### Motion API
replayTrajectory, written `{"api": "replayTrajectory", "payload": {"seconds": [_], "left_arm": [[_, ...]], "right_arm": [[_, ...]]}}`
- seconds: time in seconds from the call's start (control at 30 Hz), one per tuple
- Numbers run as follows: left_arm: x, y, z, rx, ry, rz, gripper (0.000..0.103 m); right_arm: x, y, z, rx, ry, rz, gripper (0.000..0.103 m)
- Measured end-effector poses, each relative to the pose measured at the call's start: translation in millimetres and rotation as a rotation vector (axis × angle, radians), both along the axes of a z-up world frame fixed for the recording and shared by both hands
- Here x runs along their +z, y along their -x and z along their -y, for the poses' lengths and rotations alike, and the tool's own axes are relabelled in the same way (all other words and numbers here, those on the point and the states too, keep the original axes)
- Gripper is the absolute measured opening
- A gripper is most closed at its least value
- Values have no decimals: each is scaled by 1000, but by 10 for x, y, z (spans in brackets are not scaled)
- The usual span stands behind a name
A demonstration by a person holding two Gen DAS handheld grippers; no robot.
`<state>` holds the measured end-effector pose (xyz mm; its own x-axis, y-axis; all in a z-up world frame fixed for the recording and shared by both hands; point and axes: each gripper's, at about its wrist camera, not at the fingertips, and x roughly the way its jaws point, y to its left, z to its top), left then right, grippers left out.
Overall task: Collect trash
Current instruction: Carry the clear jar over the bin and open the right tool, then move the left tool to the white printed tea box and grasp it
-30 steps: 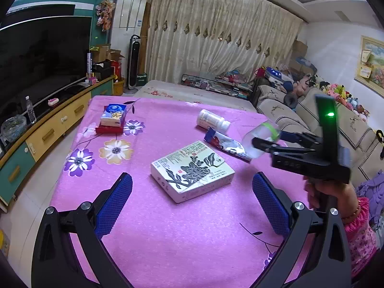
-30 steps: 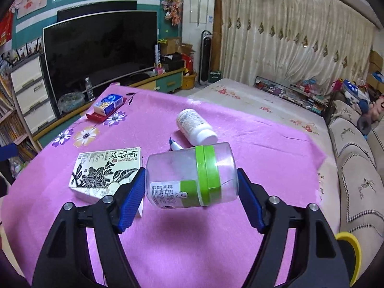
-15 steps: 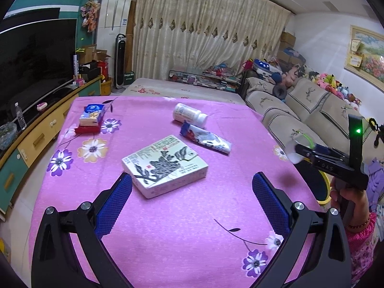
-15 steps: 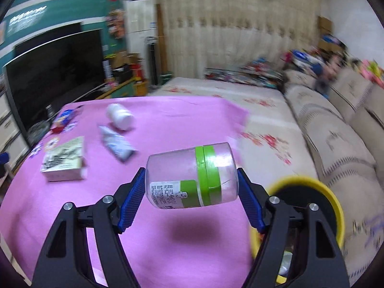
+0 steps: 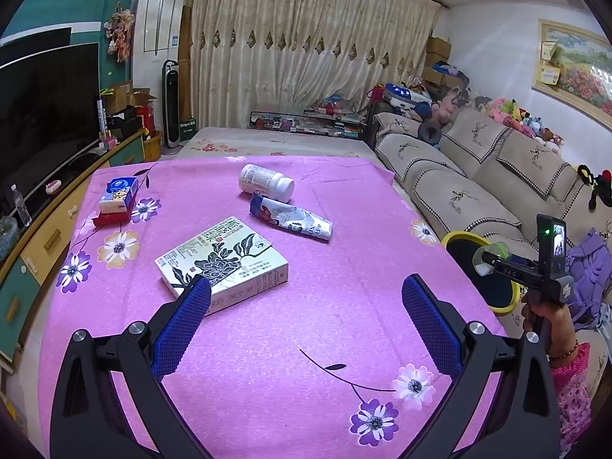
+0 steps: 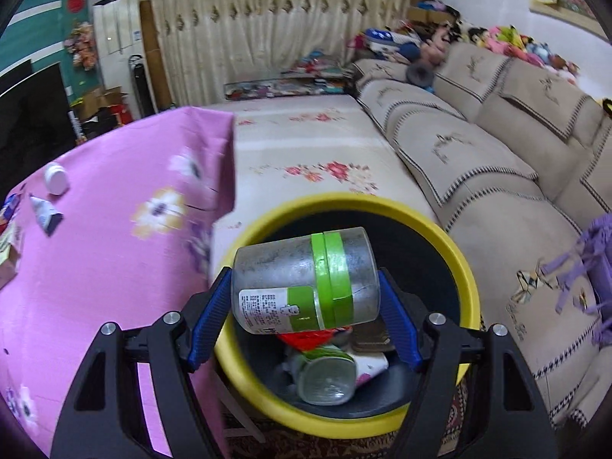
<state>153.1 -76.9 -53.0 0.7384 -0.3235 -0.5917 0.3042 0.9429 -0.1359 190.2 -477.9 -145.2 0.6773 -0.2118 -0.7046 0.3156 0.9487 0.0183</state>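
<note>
My right gripper [image 6: 306, 319] is shut on a clear plastic jar with a green band [image 6: 306, 281], held sideways above the yellow-rimmed trash bin [image 6: 464, 267]. The bin holds several discarded items, among them a clear cup [image 6: 325, 380]. In the left wrist view the right gripper [image 5: 493, 266] and jar hover over the bin [image 5: 457, 236] off the table's right edge. My left gripper [image 5: 306, 321] is open and empty over the pink tablecloth [image 5: 306, 344]. On the table lie a white pill bottle [image 5: 266, 183], a squeezed tube [image 5: 290, 218] and a flat box with floral print [image 5: 222, 262].
A small blue box on a red one [image 5: 116, 201] sits at the table's left side. A beige sofa [image 5: 478, 176] runs along the right, close behind the bin. A TV cabinet [image 5: 42, 229] lines the left wall.
My right gripper has carried the jar off the table to the right and now holds it over the bin. My left gripper has pulled back slightly and stays open.
</note>
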Motion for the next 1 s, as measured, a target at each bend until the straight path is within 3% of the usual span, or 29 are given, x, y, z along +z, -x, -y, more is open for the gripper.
{"api": "replayTrajectory", "payload": {"seconds": [0.33,0.47,0.67,1.0], "left_arm": [[-14,-1,82,-15,-12,-7,98],[-37,-19,61,-12,-8,-14,98],[-96,-90,20,-38,-9,-15,98],[-366,-463,-120,-176,-128,-12,98]], "right_arm": [[-204,-90,186,-52,2,-43,70],[-182,-75,202,-70,-5,-29,78],[-101,-66,122,-54,7,-20,78],[29,-80,-34,-27,11,2,78]]}}
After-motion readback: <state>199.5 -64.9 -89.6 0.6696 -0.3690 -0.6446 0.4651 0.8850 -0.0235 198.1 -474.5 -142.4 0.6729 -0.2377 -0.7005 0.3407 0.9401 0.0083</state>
